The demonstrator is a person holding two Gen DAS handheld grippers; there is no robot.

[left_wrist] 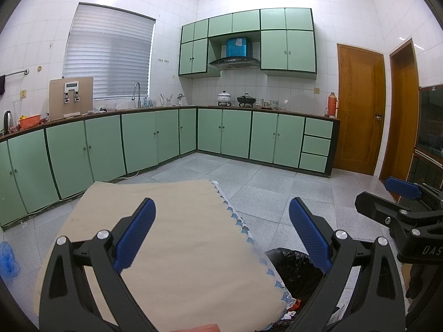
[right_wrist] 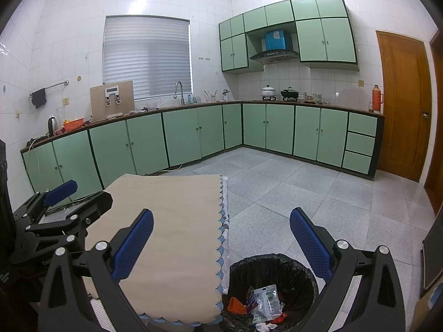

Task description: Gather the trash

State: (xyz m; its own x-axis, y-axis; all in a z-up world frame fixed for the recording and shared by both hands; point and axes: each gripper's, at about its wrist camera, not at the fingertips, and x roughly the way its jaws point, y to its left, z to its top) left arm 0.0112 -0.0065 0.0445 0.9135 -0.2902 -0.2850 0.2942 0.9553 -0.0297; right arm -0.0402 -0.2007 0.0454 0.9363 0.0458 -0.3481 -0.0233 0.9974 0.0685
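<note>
A black-lined trash bin [right_wrist: 272,282] stands on the floor beside the table's right edge, holding an orange wrapper [right_wrist: 236,305], a clear plastic packet [right_wrist: 267,300] and other scraps. It also shows in the left wrist view [left_wrist: 297,271]. My right gripper [right_wrist: 221,244] is open and empty, above the table edge and the bin. My left gripper [left_wrist: 223,233] is open and empty over the beige tablecloth [left_wrist: 177,238]. Each gripper shows in the other's view: the right one [left_wrist: 404,207], the left one [right_wrist: 59,207].
The beige-covered table [right_wrist: 177,221] has a scalloped blue trim edge. Green cabinets and a cluttered countertop [right_wrist: 193,105] line the far walls. Wooden doors [right_wrist: 404,105] are at the right. Grey tiled floor [right_wrist: 304,193] lies between. A blue plastic bag [left_wrist: 8,260] lies on the floor at left.
</note>
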